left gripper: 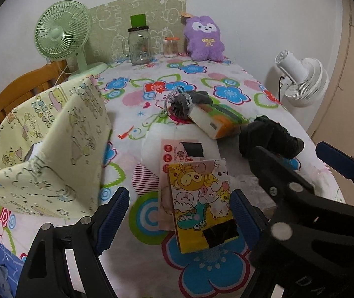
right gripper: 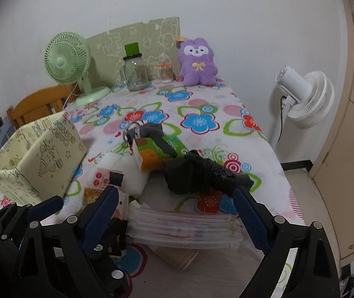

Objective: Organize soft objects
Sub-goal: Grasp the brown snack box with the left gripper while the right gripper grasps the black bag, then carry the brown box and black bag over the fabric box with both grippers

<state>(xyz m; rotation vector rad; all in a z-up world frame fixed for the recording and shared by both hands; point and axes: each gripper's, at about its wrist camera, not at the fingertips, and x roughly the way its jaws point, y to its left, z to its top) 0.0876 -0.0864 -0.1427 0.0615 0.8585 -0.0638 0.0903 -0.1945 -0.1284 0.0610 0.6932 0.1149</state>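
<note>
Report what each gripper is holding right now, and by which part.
Nothing is held. The left gripper stands open around the yellow cartoon-printed tissue pack without pressing it; the right gripper is open and empty.

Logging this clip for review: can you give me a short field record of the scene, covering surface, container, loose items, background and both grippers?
surface: table with flowered cloth
container: yellow fabric box, left side, open top
loose items: cartoon tissue pack, orange tissue pack, black bundle, grey drawstring pouch
background: purple plush, glass jar, green fan
left gripper: open, either side of the cartoon pack, not touching
right gripper: open, nothing held
</note>
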